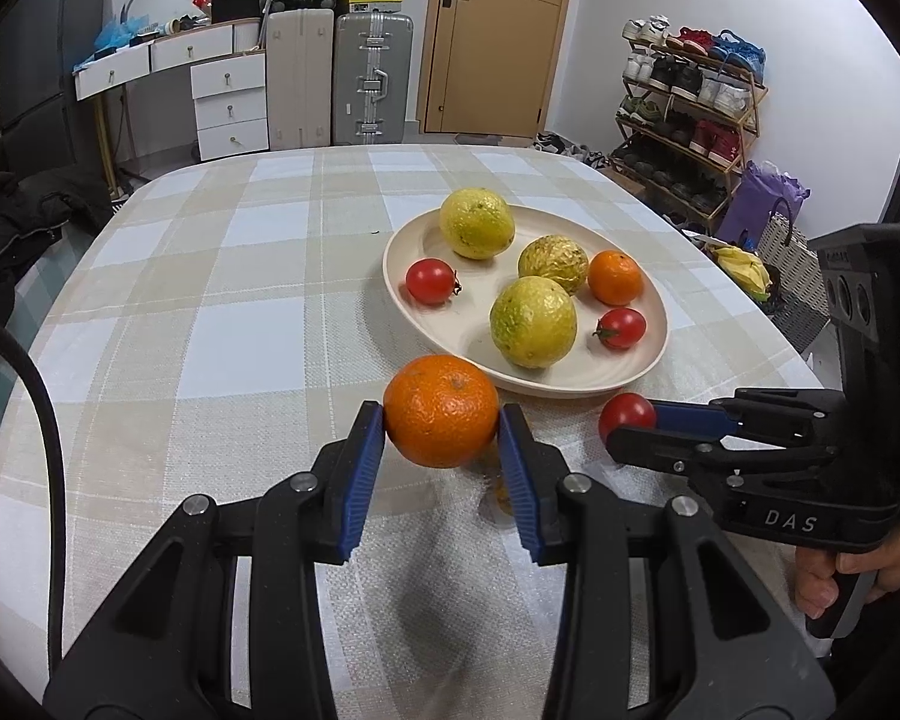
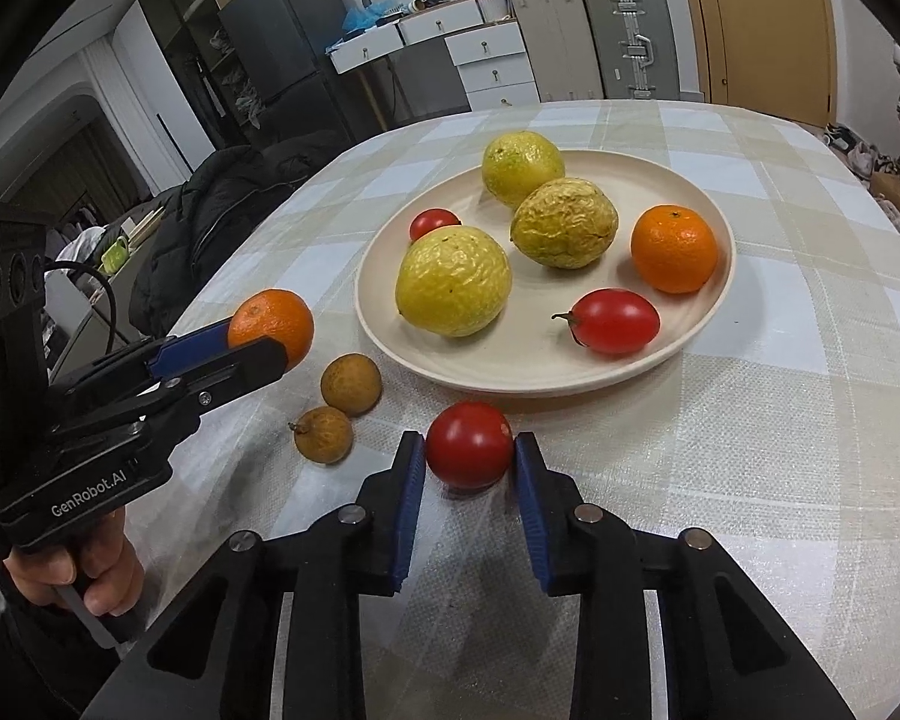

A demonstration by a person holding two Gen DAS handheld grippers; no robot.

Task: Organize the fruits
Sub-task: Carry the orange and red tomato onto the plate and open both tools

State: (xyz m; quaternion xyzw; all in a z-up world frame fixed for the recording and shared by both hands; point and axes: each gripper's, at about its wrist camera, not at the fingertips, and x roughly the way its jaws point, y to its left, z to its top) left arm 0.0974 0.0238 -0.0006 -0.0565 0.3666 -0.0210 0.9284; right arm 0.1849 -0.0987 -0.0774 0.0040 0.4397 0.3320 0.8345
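Observation:
My left gripper [image 1: 441,420] is shut on an orange [image 1: 441,411], held just above the cloth in front of the cream plate [image 1: 402,246]. It also shows in the right wrist view [image 2: 270,321]. My right gripper [image 2: 469,450] is shut on a red tomato [image 2: 469,444] near the plate's front rim [image 2: 510,387]; the tomato also shows in the left wrist view [image 1: 627,414]. The plate holds three yellow-green fruits, a small orange [image 2: 673,249] and two tomatoes. Two brown longans [image 2: 351,384] lie on the cloth left of the plate.
The table has a checked cloth [image 1: 210,312]. A dark jacket [image 2: 222,210] lies at the table's left side. Suitcases [image 1: 369,78], white drawers, a door and a shoe rack [image 1: 684,114] stand beyond the table.

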